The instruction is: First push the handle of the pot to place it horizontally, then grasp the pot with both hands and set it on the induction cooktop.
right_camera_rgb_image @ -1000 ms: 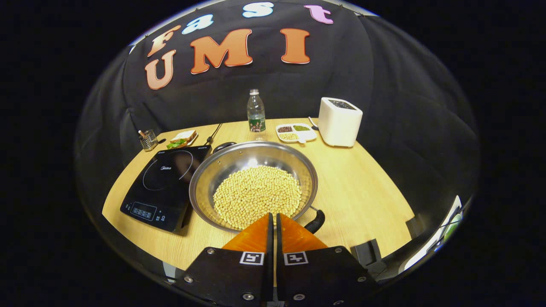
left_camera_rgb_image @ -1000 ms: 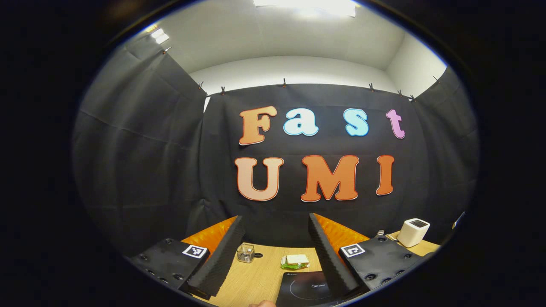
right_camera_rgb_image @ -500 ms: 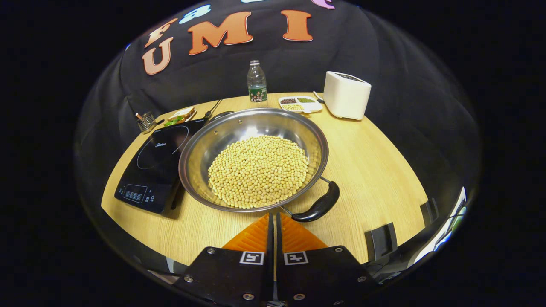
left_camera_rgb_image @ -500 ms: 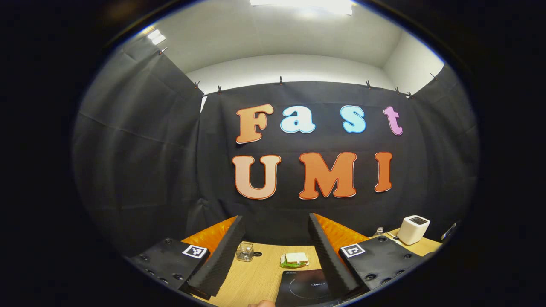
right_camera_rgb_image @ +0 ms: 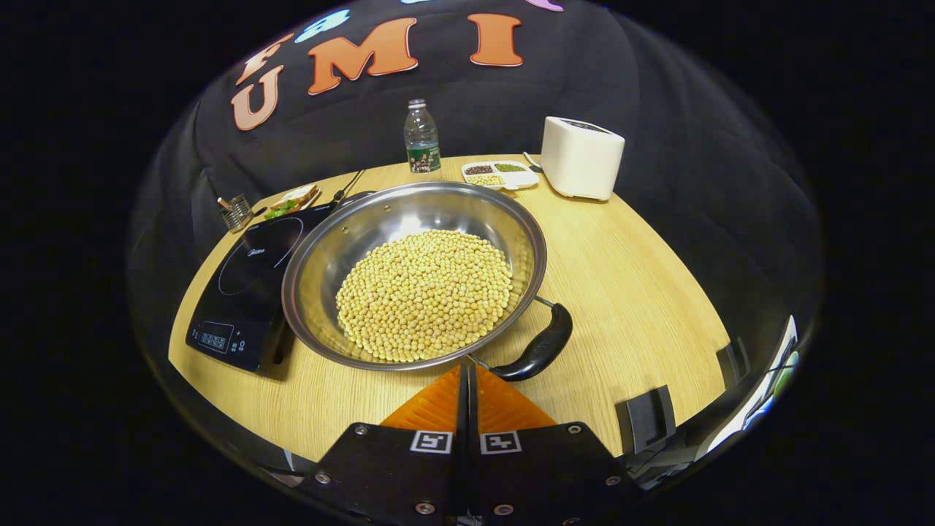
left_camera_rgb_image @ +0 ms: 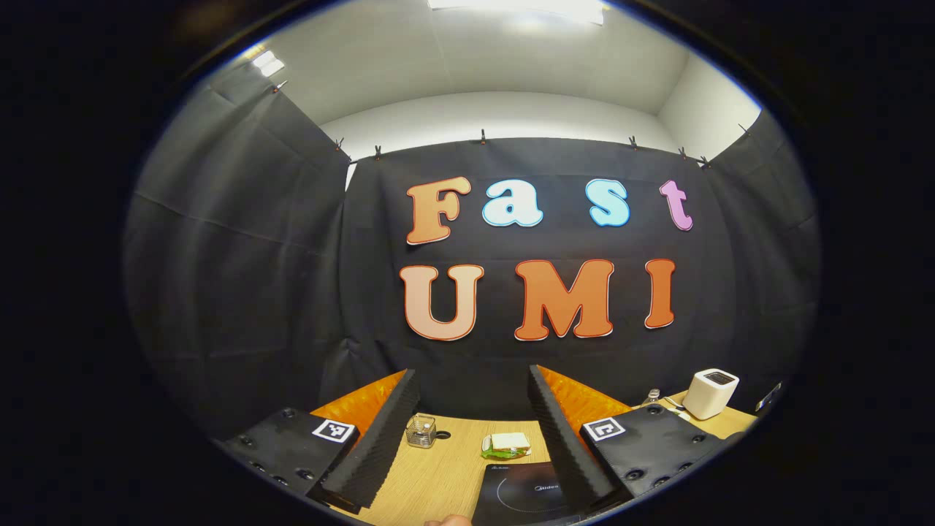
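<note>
Table (right_camera_rgb_image: 643,292): cooktop (right_camera_rgb_image: 248,281) beside pot (right_camera_rgb_image: 380,219) of beans (right_camera_rgb_image: 424,292); bottle (right_camera_rgb_image: 421,139), toaster (right_camera_rgb_image: 582,157) behind. Left gripper (left_camera_rgb_image: 473,380) spread; right gripper (right_camera_rgb_image: 467,369) pressed together, empty.

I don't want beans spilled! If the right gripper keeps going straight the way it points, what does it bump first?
Probably the pot. The shut right gripper points at its near rim, just left of the black handle. The beans lie beyond. Height above the table is hard to judge.

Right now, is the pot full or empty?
Partly full: a heap of beans covers the pot's bottom, with bare metal wall above them.
</note>
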The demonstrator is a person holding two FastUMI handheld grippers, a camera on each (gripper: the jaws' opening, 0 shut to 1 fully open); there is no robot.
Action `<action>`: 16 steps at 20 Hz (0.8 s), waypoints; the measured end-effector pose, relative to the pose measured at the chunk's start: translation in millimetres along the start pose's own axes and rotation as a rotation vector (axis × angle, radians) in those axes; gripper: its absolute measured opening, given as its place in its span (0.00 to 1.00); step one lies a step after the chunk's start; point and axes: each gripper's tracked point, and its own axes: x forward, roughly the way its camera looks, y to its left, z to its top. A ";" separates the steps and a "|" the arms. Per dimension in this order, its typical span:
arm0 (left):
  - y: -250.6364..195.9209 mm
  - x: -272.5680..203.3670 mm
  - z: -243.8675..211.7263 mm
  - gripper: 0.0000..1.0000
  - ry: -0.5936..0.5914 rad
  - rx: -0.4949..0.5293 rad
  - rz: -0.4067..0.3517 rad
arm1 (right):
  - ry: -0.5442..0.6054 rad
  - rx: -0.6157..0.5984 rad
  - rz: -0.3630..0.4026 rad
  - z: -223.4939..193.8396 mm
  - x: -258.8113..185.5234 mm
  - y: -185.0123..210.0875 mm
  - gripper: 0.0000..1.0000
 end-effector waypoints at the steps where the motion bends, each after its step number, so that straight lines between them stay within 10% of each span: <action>1: 0.3 0.5 0.6 0.99 0.000 0.002 0.002 | 0.001 0.006 -0.004 1.5 1.4 -2.7 0.00; 16: -9.5 12.7 -5.1 0.98 0.019 0.005 -0.015 | 0.004 0.080 -0.041 18.0 15.4 -33.9 0.00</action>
